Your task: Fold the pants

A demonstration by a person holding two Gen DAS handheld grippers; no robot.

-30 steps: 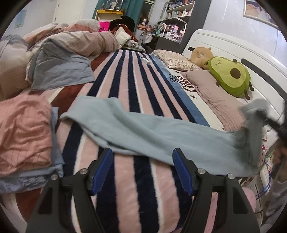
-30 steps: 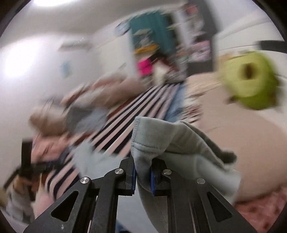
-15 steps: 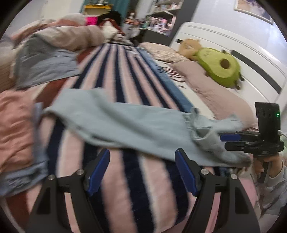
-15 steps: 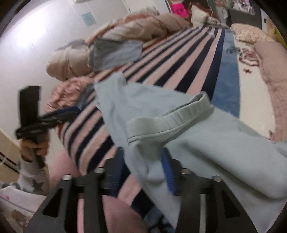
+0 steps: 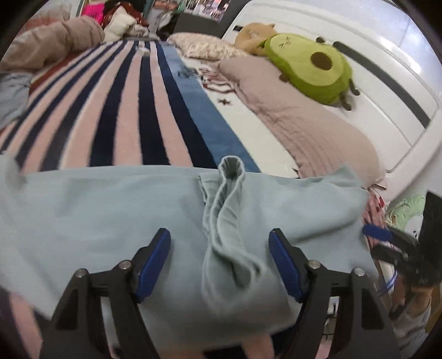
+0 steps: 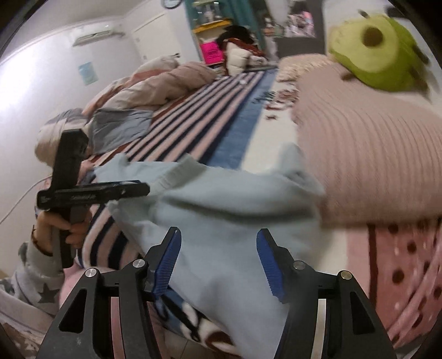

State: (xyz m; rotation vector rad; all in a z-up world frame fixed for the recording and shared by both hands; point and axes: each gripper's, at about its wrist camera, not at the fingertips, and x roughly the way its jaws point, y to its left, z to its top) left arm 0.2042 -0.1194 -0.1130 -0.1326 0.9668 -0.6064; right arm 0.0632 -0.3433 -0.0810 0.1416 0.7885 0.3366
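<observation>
Blue pants (image 5: 110,215) at striped blanket (image 5: 116,110) edge, both grippers spread, empty.

Pants (image 5: 116,210): pale blue
Blanket (image 5: 118,110): pink and navy stripes
Avocado plush (image 5: 312,69): green, brown pit
Pillow (image 5: 304,121): dusty pink
Gripper pads (image 5: 284,265): blue

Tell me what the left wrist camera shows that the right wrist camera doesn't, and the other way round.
Only the left wrist view shows the rolled fold running up the middle of the pants, the white headboard and the tan plush. Only the right wrist view shows the wall air conditioner, the clock and the hand holding the left gripper. Both show the light blue pants, the striped blanket, the avocado plush, and open jaws; the right gripper hovers over the fabric.
</observation>
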